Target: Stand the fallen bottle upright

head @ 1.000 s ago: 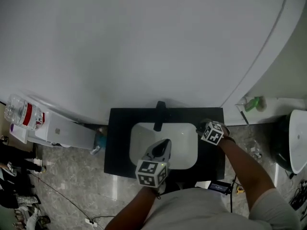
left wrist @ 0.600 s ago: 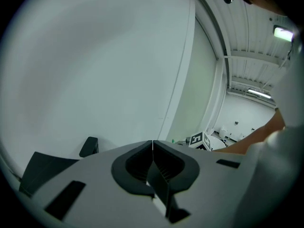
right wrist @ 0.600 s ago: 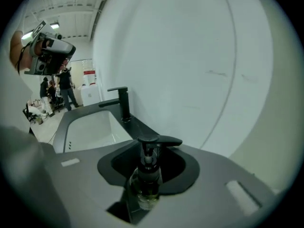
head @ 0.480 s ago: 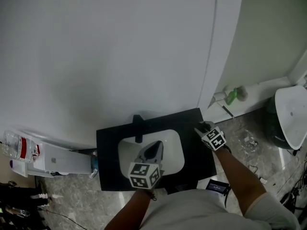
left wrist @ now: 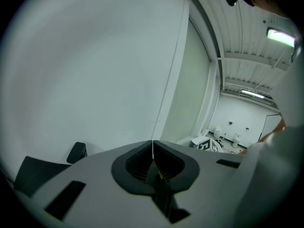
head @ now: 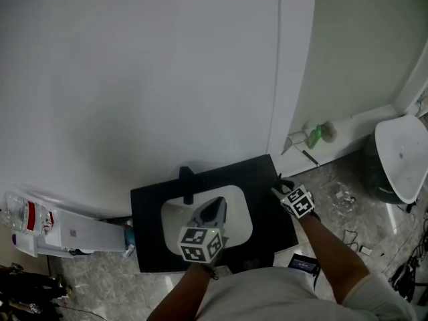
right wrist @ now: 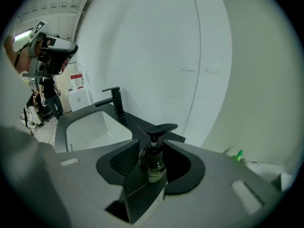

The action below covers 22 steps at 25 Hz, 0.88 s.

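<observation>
Black surface (head: 264, 176) around a white sink (head: 239, 214), dark faucet (head: 186, 181) at its 12 o'clock. Clear pump bottle (right wrist: 152, 163) upright at the sink's 3 o'clock, near the surface's far corner, framed between the jaws of the right gripper (right wrist: 153, 146); jaws opening, pads slightly off its sides, base hidden behind the gripper body. Left gripper (left wrist: 152, 151) pinched shut on nothing, held over the sink's 6 o'clock rim. Green object (head: 315, 136) on the floor at 2 o'clock, by the wall's foot.
</observation>
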Each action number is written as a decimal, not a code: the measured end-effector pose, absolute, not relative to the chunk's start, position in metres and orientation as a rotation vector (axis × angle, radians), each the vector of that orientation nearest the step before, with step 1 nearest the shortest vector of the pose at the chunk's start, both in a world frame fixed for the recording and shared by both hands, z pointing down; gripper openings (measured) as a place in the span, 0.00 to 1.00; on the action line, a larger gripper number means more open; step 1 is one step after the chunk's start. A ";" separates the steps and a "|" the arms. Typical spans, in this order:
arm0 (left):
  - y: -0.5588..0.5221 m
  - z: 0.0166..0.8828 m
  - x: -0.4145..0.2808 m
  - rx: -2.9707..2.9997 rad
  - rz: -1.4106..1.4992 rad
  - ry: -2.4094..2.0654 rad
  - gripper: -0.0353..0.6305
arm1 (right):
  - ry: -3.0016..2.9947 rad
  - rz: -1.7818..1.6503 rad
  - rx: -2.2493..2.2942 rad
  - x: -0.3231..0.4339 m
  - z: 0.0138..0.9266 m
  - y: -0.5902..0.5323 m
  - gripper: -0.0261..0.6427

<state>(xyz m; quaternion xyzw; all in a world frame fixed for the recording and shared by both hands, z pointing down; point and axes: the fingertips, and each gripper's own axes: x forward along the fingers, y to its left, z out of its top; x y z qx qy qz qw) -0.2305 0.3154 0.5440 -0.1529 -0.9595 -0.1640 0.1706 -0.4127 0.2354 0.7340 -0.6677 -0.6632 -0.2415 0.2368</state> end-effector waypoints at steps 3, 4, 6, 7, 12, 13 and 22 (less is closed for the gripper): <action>0.321 0.537 -0.227 -0.445 -0.475 -2.744 0.06 | -1.840 -0.601 -1.764 -0.404 0.709 0.220 0.23; 0.323 0.534 -0.226 -0.447 -0.475 -2.752 0.06 | -1.853 -0.583 -1.752 -0.399 0.694 0.216 0.22; 0.327 0.527 -0.228 -0.450 -0.468 -2.771 0.06 | -1.900 -0.535 -1.782 -0.387 0.656 0.216 0.16; 0.329 0.522 -0.230 -0.452 -0.462 -2.783 0.06 | -1.926 -0.502 -1.820 -0.380 0.634 0.221 0.12; 0.350 0.472 -0.238 -0.509 -0.412 -2.884 0.06 | -1.990 -0.317 -2.069 -0.334 0.502 0.271 0.04; 0.356 0.457 -0.238 -0.527 -0.397 -2.907 0.06 | -2.000 -0.278 -2.117 -0.325 0.475 0.283 0.04; 0.387 0.366 -0.228 -0.620 -0.278 -3.044 0.06 | -2.002 -0.080 -2.308 -0.268 0.362 0.344 0.04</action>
